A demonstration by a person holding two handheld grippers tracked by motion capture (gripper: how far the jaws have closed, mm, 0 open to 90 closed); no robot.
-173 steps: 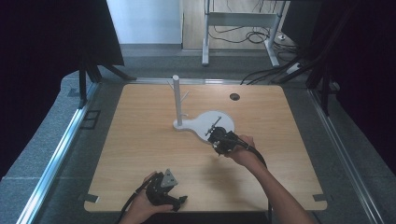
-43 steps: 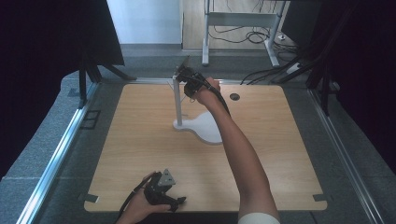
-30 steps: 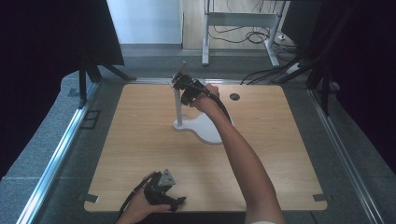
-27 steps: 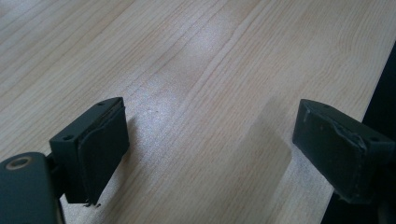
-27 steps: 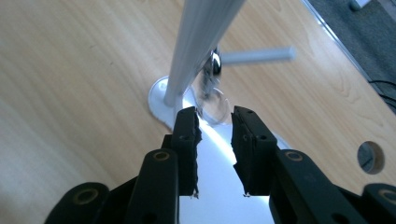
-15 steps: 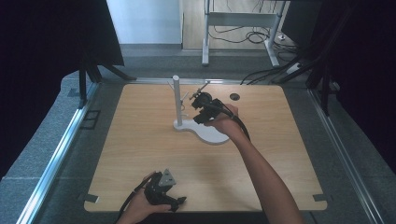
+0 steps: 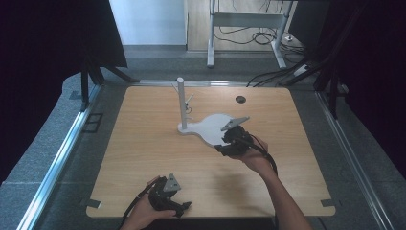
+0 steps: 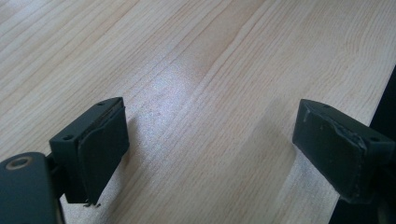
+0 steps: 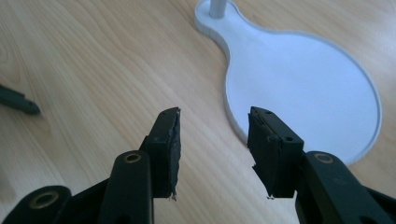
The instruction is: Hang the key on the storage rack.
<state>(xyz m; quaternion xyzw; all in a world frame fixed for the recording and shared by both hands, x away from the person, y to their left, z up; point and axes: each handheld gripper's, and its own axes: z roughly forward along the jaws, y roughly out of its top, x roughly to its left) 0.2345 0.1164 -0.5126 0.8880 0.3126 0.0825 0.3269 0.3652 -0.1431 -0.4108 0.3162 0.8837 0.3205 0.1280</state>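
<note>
Right hand-held gripper (image 7: 229,143) hangs open and empty over the near rim of the white stand (image 7: 210,128), whose dish lies at its one o'clock in the right gripper view. Left hand-held gripper (image 7: 173,207), jaws wide apart, rests low over the surface (image 7: 143,143) at six o'clock.

We see a pale wooden surface (image 7: 143,143) carrying a white stand base (image 7: 210,128) whose post (image 7: 181,103) stands upright near the far middle.

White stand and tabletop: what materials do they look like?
White stand: likely moulded plastic, matte; uniform colour, soft raised rim, dull sheen. Its post looks the same. Tabletop: wood or wood-look laminate, satin; straight grain lines, faint glare. I can't tell which.
</note>
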